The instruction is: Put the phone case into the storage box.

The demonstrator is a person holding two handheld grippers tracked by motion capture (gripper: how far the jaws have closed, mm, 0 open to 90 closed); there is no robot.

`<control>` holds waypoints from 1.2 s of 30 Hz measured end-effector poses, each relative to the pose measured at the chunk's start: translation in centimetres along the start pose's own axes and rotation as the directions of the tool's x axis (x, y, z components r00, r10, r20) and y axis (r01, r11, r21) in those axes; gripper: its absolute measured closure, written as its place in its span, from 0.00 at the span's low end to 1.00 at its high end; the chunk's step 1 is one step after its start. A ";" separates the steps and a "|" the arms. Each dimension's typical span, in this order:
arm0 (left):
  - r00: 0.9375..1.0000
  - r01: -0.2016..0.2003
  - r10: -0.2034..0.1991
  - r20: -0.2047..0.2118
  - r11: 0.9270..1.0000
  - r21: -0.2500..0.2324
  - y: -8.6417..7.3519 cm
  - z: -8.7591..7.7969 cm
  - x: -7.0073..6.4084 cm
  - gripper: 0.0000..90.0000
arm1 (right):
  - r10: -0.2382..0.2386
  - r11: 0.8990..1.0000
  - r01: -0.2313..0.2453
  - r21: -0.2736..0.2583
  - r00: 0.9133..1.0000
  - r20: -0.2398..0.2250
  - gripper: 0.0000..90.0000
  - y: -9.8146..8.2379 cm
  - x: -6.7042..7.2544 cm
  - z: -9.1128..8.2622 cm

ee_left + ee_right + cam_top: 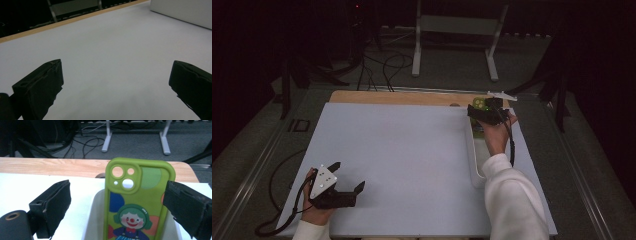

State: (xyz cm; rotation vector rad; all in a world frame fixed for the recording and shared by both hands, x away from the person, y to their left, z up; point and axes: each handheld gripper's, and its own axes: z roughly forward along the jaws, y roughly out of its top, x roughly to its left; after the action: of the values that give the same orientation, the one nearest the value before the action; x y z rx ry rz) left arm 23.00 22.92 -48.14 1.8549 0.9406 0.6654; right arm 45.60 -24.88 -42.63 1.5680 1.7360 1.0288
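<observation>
Reaching is the step in hand: the right gripper (117,202), jaws apart, hovers over the green case (138,200) propped in the white tray (475,165) at the counter's (412,150) far right. Next, close squarely on its edges. The left gripper (348,176) idles, jaws wide.

On the table (412,150), the left tool (347,177) rests near the front left corner, its jaws spread apart over the bare white surface. The right tool (482,112) is held at the far right, over the far end of a long white tray (474,167), beside a green phone case (478,104).
</observation>
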 end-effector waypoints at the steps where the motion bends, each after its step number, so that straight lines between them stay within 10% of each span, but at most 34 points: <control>1: 1.000 0.000 0.000 0.000 1.000 0.000 0.0 0.0 0.0 0.00 | -0.008 1.000 0.008 -0.001 1.000 -0.016 0.09 -0.2 0.1 -0.3; 17: 1.000 0.001 -0.001 0.000 1.000 0.003 0.1 0.0 0.0 0.00 | -0.090 0.996 0.088 -0.017 0.979 -0.185 0.09 -1.6 1.7 -3.7; 36: 1.000 0.016 -0.016 -0.010 1.000 0.001 0.2 -0.1 0.2 0.00 | -0.158 0.987 0.143 -0.068 0.927 -0.341 0.09 -5.0 3.5 -8.3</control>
State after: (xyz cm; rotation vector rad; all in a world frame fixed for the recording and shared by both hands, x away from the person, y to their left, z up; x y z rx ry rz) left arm 23.10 23.09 -47.87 1.8443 0.9614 0.6658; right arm 35.48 -22.83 -42.13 1.2585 2.0161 1.3135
